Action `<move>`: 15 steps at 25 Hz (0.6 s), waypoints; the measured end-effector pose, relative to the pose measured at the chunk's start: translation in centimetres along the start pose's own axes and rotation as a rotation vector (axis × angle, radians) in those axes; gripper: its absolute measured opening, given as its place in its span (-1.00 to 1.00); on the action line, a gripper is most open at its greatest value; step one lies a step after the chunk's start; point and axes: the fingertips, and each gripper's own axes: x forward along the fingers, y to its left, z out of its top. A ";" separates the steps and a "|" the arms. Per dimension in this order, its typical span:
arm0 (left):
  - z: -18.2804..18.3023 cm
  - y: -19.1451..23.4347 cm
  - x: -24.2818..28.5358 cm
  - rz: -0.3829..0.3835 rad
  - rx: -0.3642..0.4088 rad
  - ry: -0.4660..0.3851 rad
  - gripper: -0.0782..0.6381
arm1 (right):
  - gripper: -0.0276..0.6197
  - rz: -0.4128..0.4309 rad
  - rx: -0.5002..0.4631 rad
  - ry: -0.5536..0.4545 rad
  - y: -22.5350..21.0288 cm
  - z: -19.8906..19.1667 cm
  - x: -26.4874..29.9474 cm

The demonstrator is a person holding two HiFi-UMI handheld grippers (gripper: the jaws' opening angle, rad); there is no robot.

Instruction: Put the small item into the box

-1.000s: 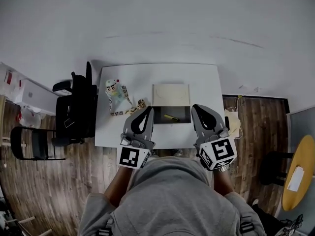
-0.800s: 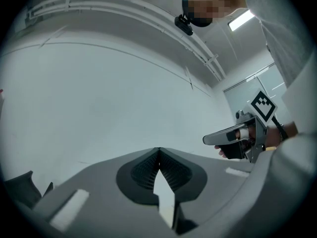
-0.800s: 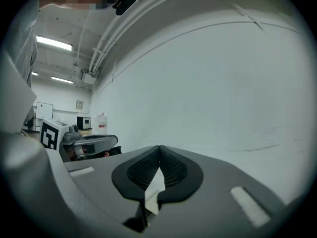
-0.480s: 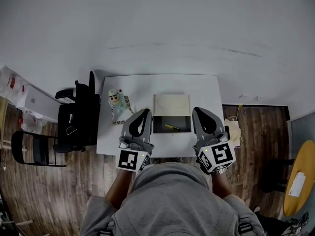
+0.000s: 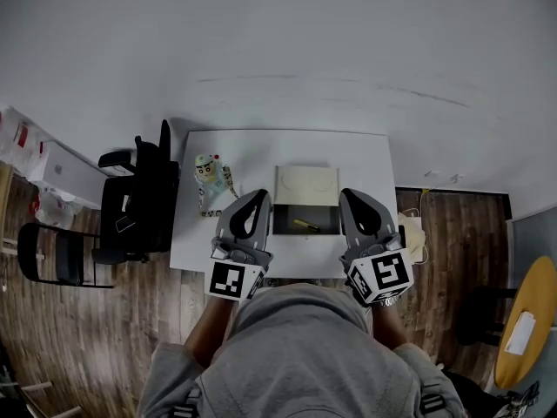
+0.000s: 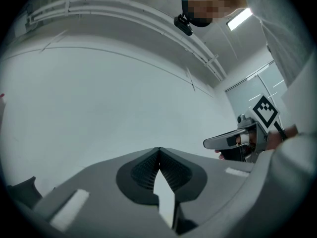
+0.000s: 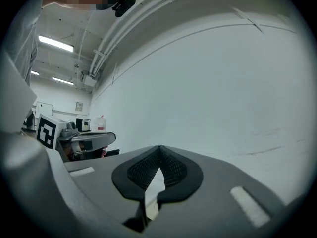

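A white table (image 5: 365, 159) stands against the pale wall, with a black office chair (image 5: 130, 207) just off its left edge. Near the middle of the table sits an open box (image 5: 306, 184), its cream lid tipped up toward the rear edge and its dark inside facing the person. A little toy figure (image 5: 209, 177) stands near the rear left corner, well apart from the box.

The person holds both tools up near the chest, above the table's front edge and pointing at the wall. The left gripper (image 6: 158, 151) has its ribbed pads brought together at the tips with nothing between them. The right gripper (image 7: 159, 148) is the same, closed and empty.

A small yellow item (image 5: 304, 225) already lies inside the box, on the dark floor a bit right of centre. It is too small to name. I'd guess it is light and fairly stiff, a slim thing that would skid on a smooth bottom. If it needed lifting, a gentle pinch across its narrow middle looks the surest hold.
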 end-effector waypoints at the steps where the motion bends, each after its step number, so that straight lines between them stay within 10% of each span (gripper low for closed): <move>1: 0.0 0.1 0.0 0.001 0.001 -0.001 -0.77 | -0.87 0.001 -0.003 0.001 0.1 0.0 0.1; 15: -0.3 0.1 0.1 -0.013 0.014 0.002 -0.77 | -0.87 -0.003 -0.004 0.013 0.2 -0.5 0.5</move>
